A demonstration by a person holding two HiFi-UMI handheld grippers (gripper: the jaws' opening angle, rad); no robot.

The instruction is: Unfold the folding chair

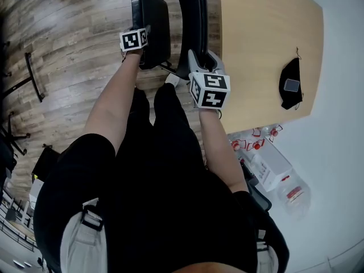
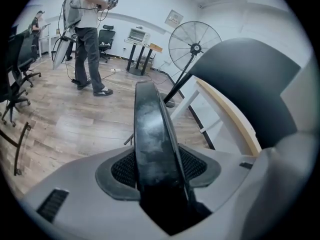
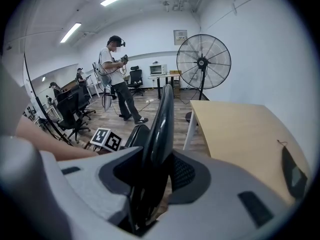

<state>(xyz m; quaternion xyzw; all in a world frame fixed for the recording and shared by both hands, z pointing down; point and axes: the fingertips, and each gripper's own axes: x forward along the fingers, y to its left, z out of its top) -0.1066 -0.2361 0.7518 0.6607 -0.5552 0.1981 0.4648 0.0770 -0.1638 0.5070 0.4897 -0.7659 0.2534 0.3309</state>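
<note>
The black folding chair [image 1: 196, 44] stands on the wood-plank floor [image 1: 74, 33] just beside the pale wooden bench [image 1: 261, 33], its black padded seat [image 1: 152, 16] and curved black backrest [image 1: 193, 4] close together, so the unfolding looks barely begun. The left gripper [image 1: 142, 37] has its jaws clamped across the seat's edge and the right gripper [image 1: 202, 67] grips the backrest's rim; next, I judge, the seat must swing away and down while the backrest is held steady. No brand or wording is legible: only black-and-white square markers [image 1: 209, 90] on the grippers, and red-labelled plastic bottles [image 1: 293, 193] with print too small to read.
</note>
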